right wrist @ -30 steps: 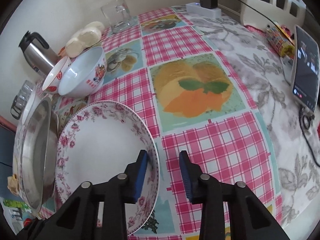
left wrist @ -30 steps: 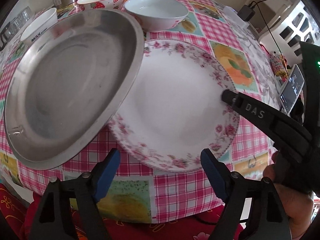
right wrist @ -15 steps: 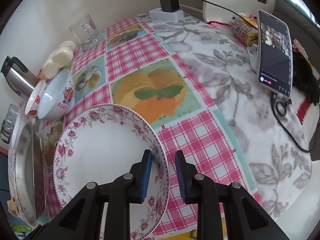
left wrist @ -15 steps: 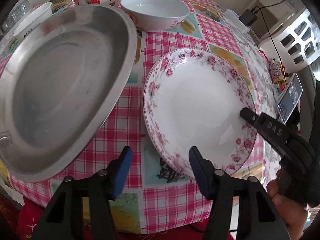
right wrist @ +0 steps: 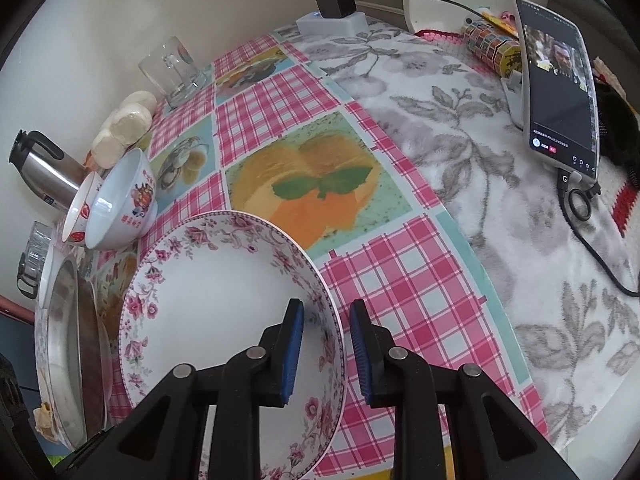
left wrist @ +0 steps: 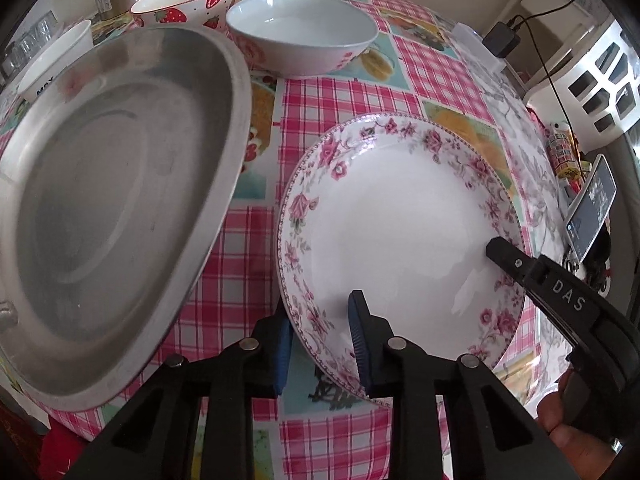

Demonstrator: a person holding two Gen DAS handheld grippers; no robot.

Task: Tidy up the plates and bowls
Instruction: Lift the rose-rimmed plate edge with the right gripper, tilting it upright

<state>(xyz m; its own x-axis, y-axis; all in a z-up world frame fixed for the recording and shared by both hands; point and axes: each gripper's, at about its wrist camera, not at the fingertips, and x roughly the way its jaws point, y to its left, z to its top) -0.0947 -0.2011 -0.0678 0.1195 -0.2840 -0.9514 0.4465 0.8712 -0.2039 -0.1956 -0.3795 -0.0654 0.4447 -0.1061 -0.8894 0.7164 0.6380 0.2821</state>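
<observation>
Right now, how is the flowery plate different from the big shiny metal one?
The floral plate is white with pink flowers around its rim; the steel plate is plain grey metal. The floral plate has both grippers on its rim, while nothing grips the steel plate. In the left wrist view the steel plate looks bigger. Both are empty.

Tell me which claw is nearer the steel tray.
Left. The left claw, whose jaws have just been closing on the floral plate, sits right beside the steel tray; the right claw grips that plate's opposite rim, farther off.
</observation>
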